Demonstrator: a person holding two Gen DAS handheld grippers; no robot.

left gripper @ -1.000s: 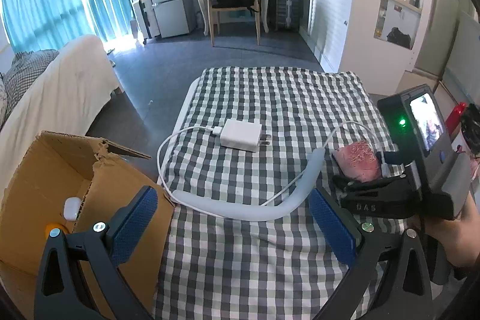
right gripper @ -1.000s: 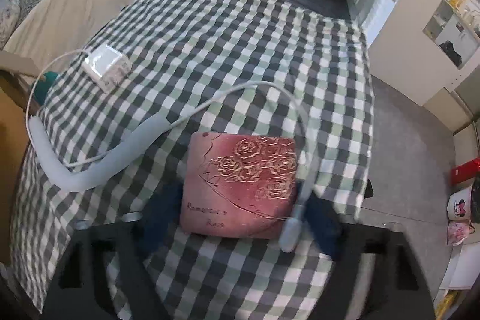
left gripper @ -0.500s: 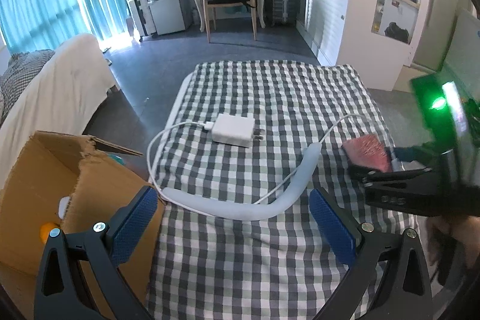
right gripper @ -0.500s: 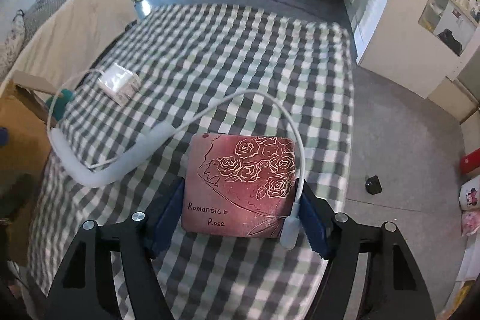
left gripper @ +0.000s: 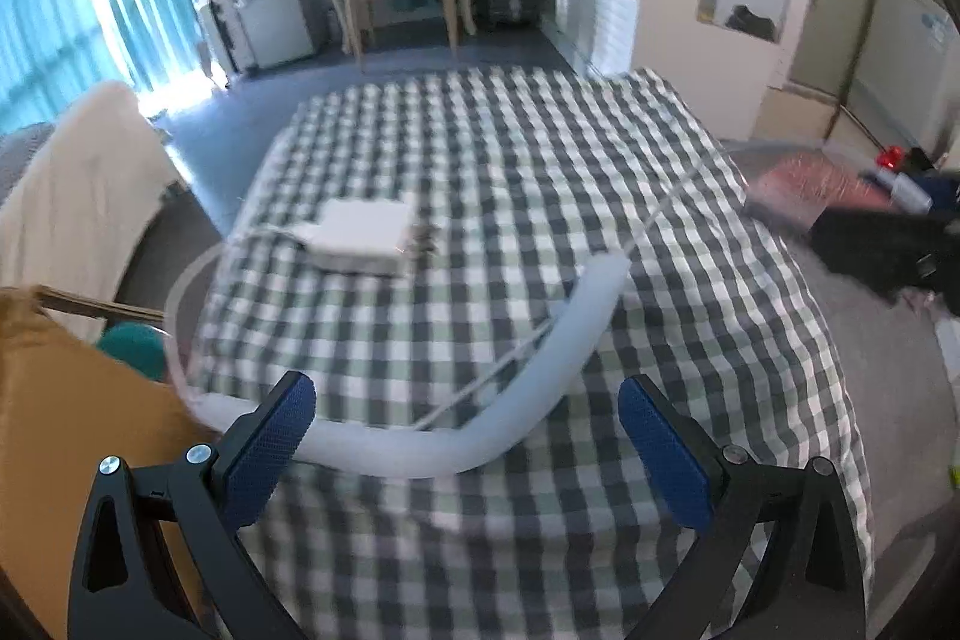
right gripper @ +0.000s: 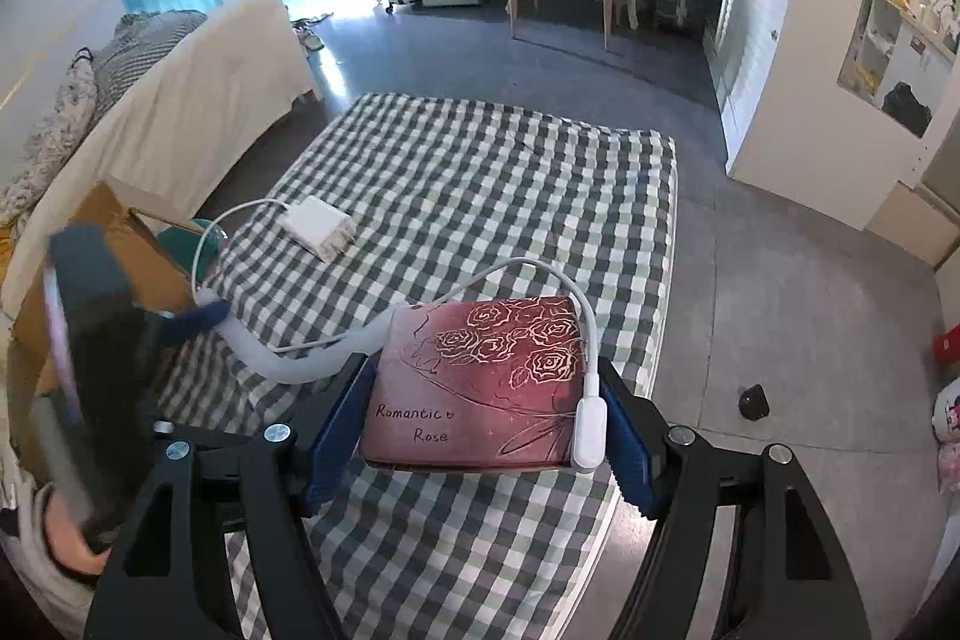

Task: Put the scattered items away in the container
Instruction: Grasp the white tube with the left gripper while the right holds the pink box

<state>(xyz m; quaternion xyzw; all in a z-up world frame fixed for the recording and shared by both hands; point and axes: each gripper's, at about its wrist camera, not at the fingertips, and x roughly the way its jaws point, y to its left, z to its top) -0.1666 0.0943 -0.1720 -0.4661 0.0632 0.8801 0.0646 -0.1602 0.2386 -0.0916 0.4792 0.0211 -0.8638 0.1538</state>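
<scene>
Both right jaws press on the sides of the pink box (right gripper: 480, 376), with the white plug (right gripper: 588, 433) of the cable (right gripper: 540, 271) trapped between the box and the far pad, so the right gripper (right gripper: 480, 424) is clamped on box and plug together. Held by its two flat sides, the box sits level and clear of the checked cloth (right gripper: 480, 184), which suits carrying it across to the carton (right gripper: 114, 232) at the table's left edge.

Because the plug is caught, the cable trails from the box back over the cloth to the charger (left gripper: 366, 235), and the white tube (left gripper: 480, 436) threaded on it lies in a curve across the near part of the table. Moving the box will likely drag all of this along.

On the other side, the left gripper (left gripper: 468, 436) has its jaws wide apart with nothing pressed between them; it hangs just above the tube's bend, one pad near the tube's end by the carton (left gripper: 66, 436). That placement suggests it means to take the tube and feed the loose cable into the carton.
</scene>
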